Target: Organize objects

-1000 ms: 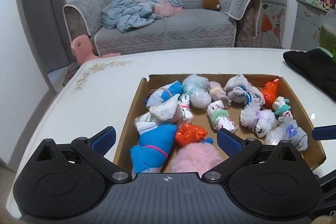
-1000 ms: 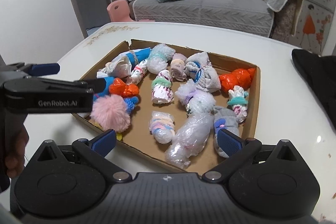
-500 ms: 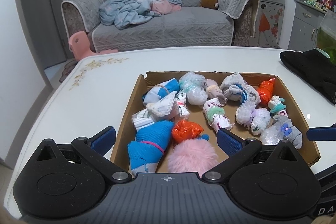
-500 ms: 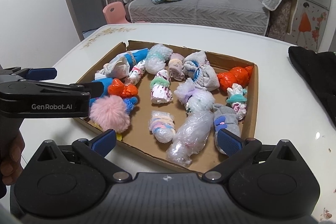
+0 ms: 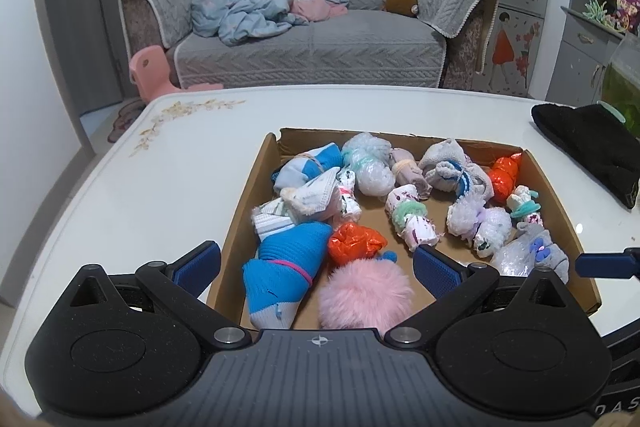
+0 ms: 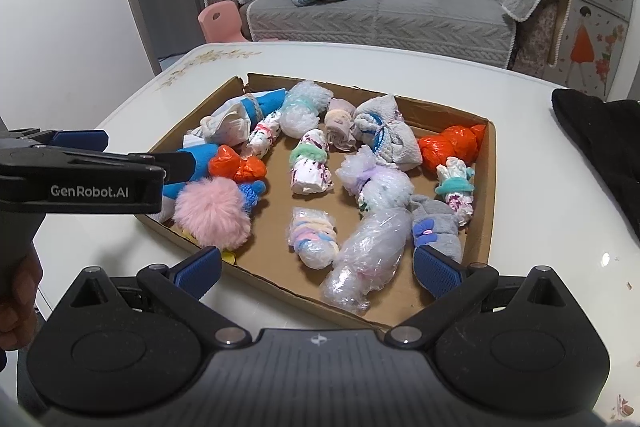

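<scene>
R wrist | L gripper point(image 6: 120, 151) level, fingers spread | over box point(image 6: 490, 187) edge

Home living rm: sofa point(image 5: 312, 43), table point(image 5: 120, 195).

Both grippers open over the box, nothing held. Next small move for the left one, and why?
Probably lower the left gripper onto the pink pompom. Both it and the right gripper are open and empty, and every bundle lies in the cardboard box. The pompom sits nearest, in the near corner roughly between the left fingers, beside the blue sock roll.
</scene>
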